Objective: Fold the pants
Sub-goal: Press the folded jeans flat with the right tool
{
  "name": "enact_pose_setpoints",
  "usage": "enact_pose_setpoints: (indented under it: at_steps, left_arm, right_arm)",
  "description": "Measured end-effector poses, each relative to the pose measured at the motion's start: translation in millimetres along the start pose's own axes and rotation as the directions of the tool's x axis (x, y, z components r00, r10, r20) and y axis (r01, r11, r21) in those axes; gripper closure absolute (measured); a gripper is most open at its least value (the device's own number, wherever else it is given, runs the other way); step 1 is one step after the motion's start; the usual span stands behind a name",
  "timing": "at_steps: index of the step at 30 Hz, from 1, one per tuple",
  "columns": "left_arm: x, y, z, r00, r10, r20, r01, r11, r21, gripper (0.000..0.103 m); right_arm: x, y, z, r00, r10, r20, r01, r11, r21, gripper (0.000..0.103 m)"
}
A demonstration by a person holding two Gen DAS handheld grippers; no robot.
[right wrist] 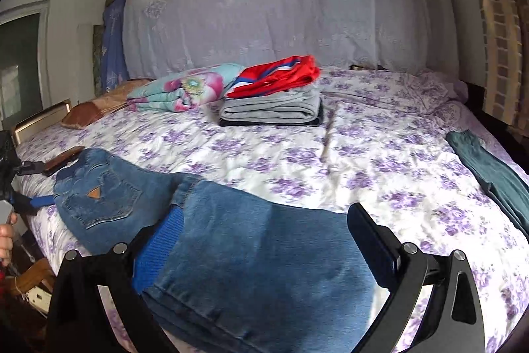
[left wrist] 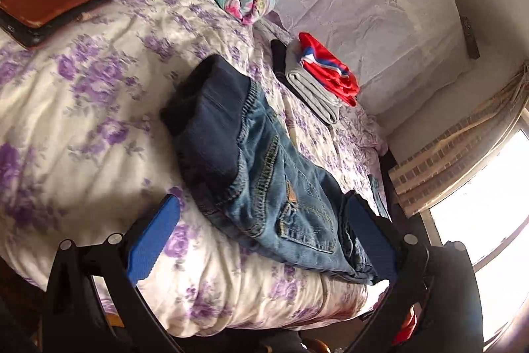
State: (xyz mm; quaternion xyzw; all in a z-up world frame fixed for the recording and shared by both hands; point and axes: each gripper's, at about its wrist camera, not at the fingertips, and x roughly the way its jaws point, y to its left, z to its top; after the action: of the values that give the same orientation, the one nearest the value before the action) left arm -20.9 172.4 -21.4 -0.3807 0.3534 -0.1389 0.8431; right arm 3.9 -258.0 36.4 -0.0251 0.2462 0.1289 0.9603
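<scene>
— What's hard to make out?

— My bed (right wrist: 363, 161) runs off the frame on every side. The jeans (right wrist: 251, 250) lie along its near edge; my right view cuts off their lower end, and the left view hides a corner behind a finger. The folded stack (right wrist: 274, 101) at the back shows only edges of its lower layers. A green garment (right wrist: 492, 174) is clipped at the right.

— And your grippers?

— My right gripper (right wrist: 264, 240) is spread wide, the jeans' leg lying between its fingers, touching the left pad. My left gripper (left wrist: 261, 234) is also wide apart, straddling the pocket end, clamping nothing.
</scene>
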Motion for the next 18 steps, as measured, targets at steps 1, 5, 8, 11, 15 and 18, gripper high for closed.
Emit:
enact_pose_setpoints:
  at_steps: [1,5,8,11,15,18]
  left_arm:
    - [8.3,-1.0,0.1,1.000,0.016,-0.015,-0.016,1.000,-0.013,0.005]
    - [21.0,-6.7,1.2,0.995,0.104,0.005,-0.104,0.994,-0.025,0.005]
    - [28.4,-5.6,9.6,0.992,0.126,0.021,-0.125,0.991,-0.040,0.005]
    - [33.8,-6.8,15.5,0.987,0.159,0.019,-0.158,0.987,-0.037,0.005]
    - [31.4,-6.3,14.8,0.989,0.138,0.044,-0.138,0.990,-0.018,0.005]
    - [29.3,-6.8,12.4,0.983,0.167,0.076,-0.167,0.986,-0.003,0.025]
  right_arm:
    - [0.8,-9.3,0.0,1.000,-0.008,-0.006,0.008,1.000,0.031,0.003]
    - [3.3,-36.8,-6.8,0.999,0.046,-0.001,-0.045,0.990,0.134,0.003]
    - [9.0,-43.6,-11.6,1.000,0.018,0.002,-0.018,0.992,0.125,0.003]
    - [13.9,-48.4,-17.3,1.000,0.029,0.011,-0.030,0.990,0.137,0.003]
    - [20.1,-59.5,-28.9,0.997,0.076,0.004,-0.075,0.978,0.196,0.003]
    - [20.4,-62.9,-31.2,0.994,0.110,0.012,-0.110,0.968,0.225,0.003]
